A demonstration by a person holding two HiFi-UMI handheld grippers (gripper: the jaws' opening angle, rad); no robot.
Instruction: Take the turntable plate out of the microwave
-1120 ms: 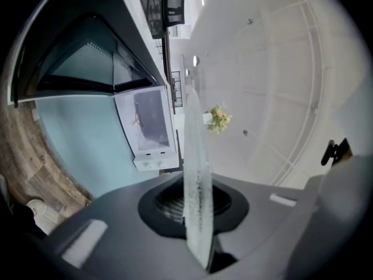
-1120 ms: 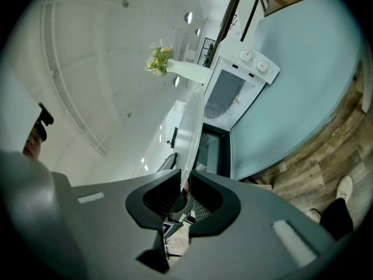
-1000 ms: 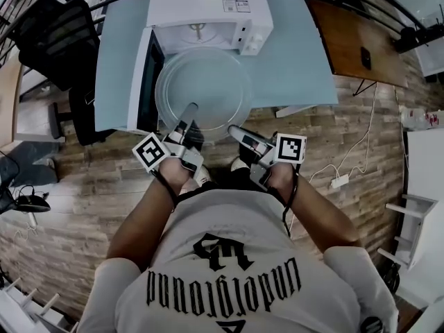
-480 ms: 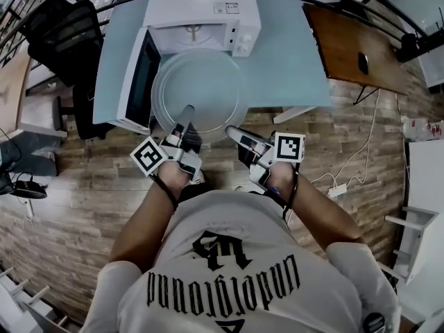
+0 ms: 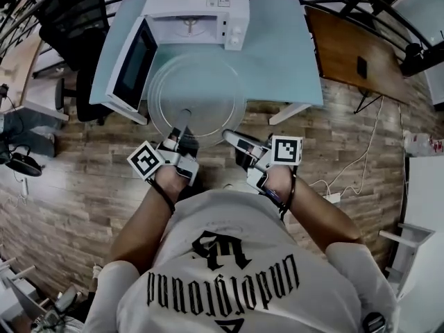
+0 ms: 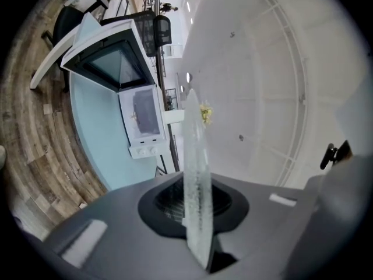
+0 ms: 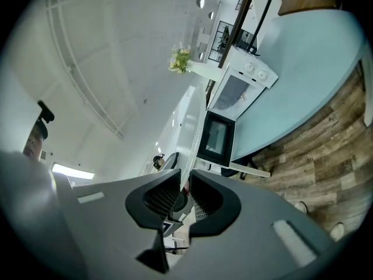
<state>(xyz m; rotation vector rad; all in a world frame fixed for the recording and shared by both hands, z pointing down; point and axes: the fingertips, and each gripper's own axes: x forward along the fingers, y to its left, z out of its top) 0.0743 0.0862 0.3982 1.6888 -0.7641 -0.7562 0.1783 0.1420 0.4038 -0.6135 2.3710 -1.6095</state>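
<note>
Now the turntable plate (image 5: pixel 196 96) is clear of the microwave (image 5: pixel 198 12). It hangs level in the air just near of the open cavity, over the near edge of the blue table (image 5: pixel 288 54). The left gripper (image 5: pixel 184 118) is clenched on the plate's near rim. In the left gripper view the glass edge (image 6: pixel 195 174) stands pinched between the dark pads. The right gripper (image 5: pixel 229 137) grasps the same near rim further right, and in the right gripper view the thin edge (image 7: pixel 192 136) runs up between its two pads.

The step in hand looks like carrying the plate away to set it down. Both grips sit on one side of a wide glass disc, so the far half hangs unsupported and probably pulls downward. The two grippers should travel together at the same height, with no twist between them and no slackening. The open door (image 5: pixel 132 64) juts out at the left, so bare table to the right seems the safer place.
</note>
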